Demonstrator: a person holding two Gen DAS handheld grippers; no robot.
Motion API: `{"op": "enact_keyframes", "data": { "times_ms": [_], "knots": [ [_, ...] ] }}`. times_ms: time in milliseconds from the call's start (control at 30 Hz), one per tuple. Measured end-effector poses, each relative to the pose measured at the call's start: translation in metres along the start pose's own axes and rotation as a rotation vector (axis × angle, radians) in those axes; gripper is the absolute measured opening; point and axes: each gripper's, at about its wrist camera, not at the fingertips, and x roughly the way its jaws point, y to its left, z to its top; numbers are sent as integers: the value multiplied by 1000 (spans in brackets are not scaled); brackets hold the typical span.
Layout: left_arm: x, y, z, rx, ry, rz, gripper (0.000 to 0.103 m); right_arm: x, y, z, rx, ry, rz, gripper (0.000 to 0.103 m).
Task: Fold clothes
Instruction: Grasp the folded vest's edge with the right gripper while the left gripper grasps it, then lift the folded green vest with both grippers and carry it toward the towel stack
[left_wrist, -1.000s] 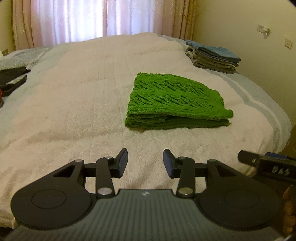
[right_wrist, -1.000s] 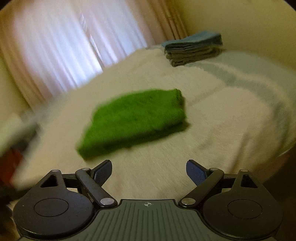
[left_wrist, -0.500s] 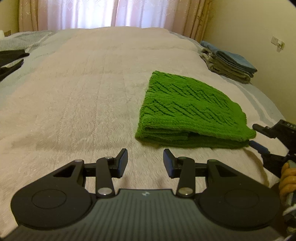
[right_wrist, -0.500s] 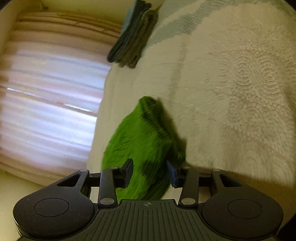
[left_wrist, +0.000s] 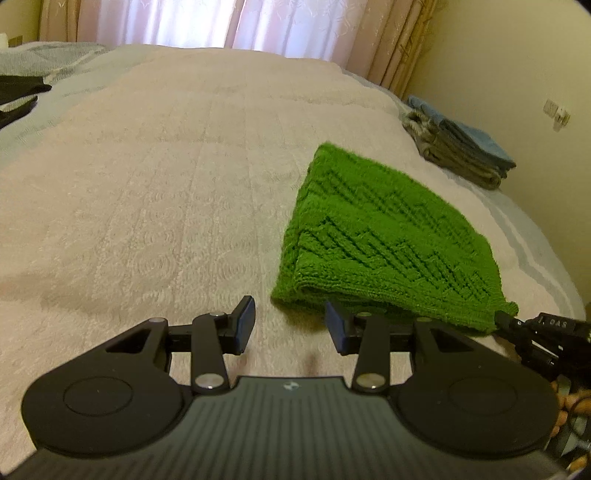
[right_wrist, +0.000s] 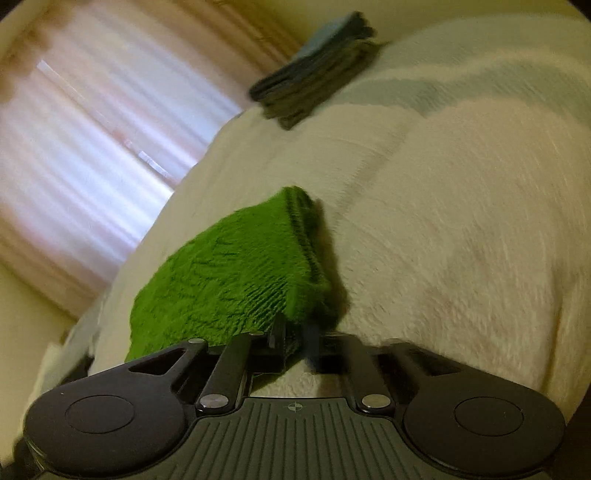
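Two grippers are working one green knit (left_wrist: 384, 236), which is lying folded in several layers on the bed (left_wrist: 155, 177), right of centre in the left wrist view. The right gripper (right_wrist: 293, 338) is pinching the knit's near right corner, jaws nearly closed on the cloth. The left gripper (left_wrist: 290, 323) is hovering with jaws fairly wide and empty, just short of the near left corner, its right finger overlapping the knit's edge in frame. Judging by this, the knit is either getting one more fold or being carried to the stack (left_wrist: 458, 151) at upper right; either way the left needs its own corner grip.
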Motion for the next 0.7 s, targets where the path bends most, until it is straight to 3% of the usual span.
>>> {"op": "enact_keyframes", "data": {
  "times_ms": [33, 67, 167, 267, 500, 700],
  "knots": [
    [2, 3, 3, -16, -2, -11, 38, -3, 1, 1, -18, -7, -6, 69],
    [4, 8, 8, -31, -6, -26, 38, -7, 1, 4, -31, -21, 7, 73],
    [12, 20, 24, -74, -16, -75, 44, -11, -1, 18, -83, -27, 21, 73],
    [39, 29, 35, -124, 27, -149, 47, 1, -9, 38, -78, 0, 38, 73],
    [103, 51, 59, -246, 138, -329, 52, 56, -40, 73, 87, 197, 196, 76],
    [155, 68, 78, -339, 224, -485, 53, 109, -45, 88, 55, 396, 372, 76]
  ]
}}
